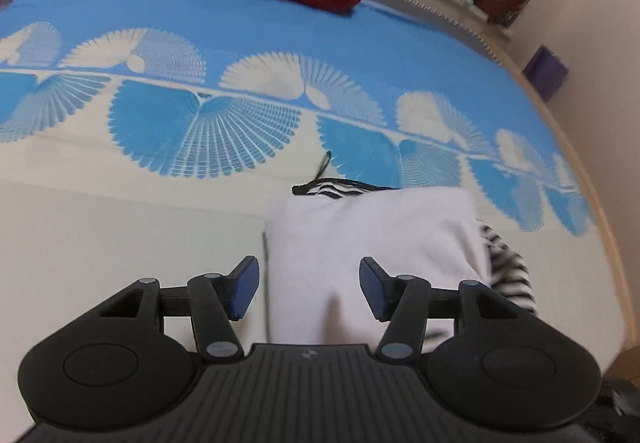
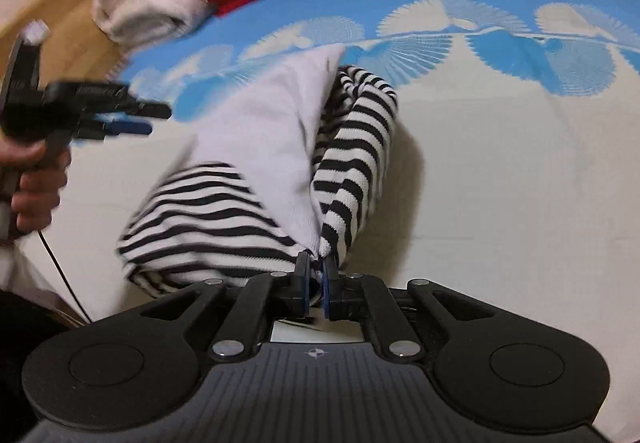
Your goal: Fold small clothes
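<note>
Right gripper (image 2: 316,275): jaws clenched on the striped garment's (image 2: 224,211) hem.
Left gripper (image 1: 307,289): jaws released, holding nothing, over the garment's white side.
Garment: mid-bed (image 1: 120,243); stripes mostly visible from right wrist.

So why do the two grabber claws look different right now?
The right gripper is shut on the striped garment, pinching its edge; the left gripper is open and holds nothing. The right one lifts cloth, while the left one hovers apart from it. Both have blue pads on black fingers.
</note>
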